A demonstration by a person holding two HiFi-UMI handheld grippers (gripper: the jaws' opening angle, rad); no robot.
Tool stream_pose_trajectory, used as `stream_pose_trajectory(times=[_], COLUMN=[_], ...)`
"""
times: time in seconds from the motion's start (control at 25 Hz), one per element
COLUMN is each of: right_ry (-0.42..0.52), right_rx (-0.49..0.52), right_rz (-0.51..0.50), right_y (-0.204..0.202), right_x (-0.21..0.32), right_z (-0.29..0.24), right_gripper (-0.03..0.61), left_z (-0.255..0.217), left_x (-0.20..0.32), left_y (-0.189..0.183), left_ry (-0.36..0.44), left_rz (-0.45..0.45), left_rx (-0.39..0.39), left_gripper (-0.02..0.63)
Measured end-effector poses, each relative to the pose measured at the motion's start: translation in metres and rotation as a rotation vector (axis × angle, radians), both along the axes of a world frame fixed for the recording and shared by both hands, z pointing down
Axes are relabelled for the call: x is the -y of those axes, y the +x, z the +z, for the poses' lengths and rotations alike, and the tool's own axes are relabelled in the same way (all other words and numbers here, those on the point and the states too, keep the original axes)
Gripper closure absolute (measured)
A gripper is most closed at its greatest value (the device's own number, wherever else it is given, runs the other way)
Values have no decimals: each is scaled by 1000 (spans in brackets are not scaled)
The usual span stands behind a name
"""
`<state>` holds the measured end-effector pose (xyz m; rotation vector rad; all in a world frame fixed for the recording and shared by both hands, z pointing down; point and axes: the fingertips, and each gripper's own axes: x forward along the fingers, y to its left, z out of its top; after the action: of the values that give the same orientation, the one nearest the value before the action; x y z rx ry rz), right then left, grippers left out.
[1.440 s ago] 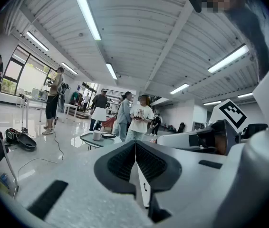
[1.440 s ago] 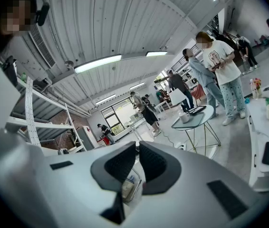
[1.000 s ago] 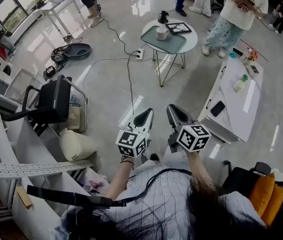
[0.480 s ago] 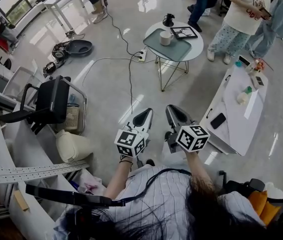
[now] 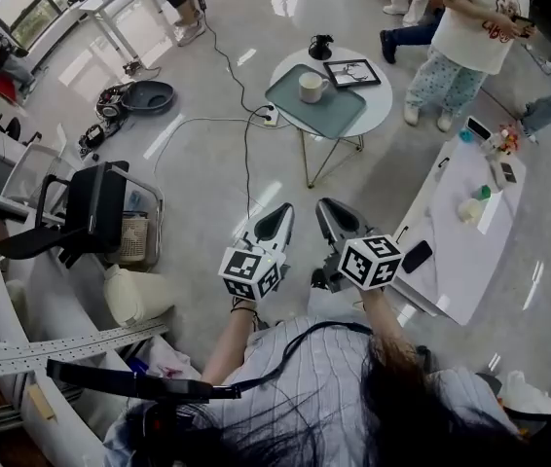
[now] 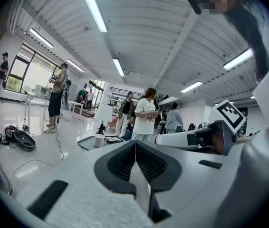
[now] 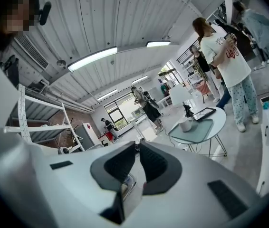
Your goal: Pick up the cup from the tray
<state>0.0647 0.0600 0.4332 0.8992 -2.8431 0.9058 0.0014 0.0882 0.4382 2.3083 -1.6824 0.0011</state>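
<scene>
Tongs on both sides are closed and empty: the left tongs [image 5: 279,212] and the right tongs [image 5: 327,207] sit side by side, pointing over the floor [image 5: 207,168]. Well ahead of them, the white cup [image 5: 310,87] stands upright on the grey-green tray [image 5: 339,113] atop the round bench [image 5: 379,105].

Nothing legible anywhere right now. The left marker cube [image 5: 253,272] and the right marker cube [image 5: 370,261] show only black-and-white square patterns, and the red print on a bystander's white T-shirt [image 7: 229,56] is too small to read.
</scene>
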Motion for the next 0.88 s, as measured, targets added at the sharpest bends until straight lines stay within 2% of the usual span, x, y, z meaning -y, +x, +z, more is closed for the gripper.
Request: stream_pose_trajectory(times=[0.2,0.52,0.88], right_ry=[35,19,-6], right_rx=[-55,-46,-46], right_rz=[-16,-31,-51], right_y=[14,16,-10], right_x=[38,74,106], right_z=[7,10,19], right_gripper=[532,532,532], left_z=[3,9,15], left_x=[39,76,109], left_y=[15,23,-6], left_ry=[-4,-20,-40], left_rz=[-10,-8,-33], left_rx=[6,7,10], left_gripper=[600,600,600])
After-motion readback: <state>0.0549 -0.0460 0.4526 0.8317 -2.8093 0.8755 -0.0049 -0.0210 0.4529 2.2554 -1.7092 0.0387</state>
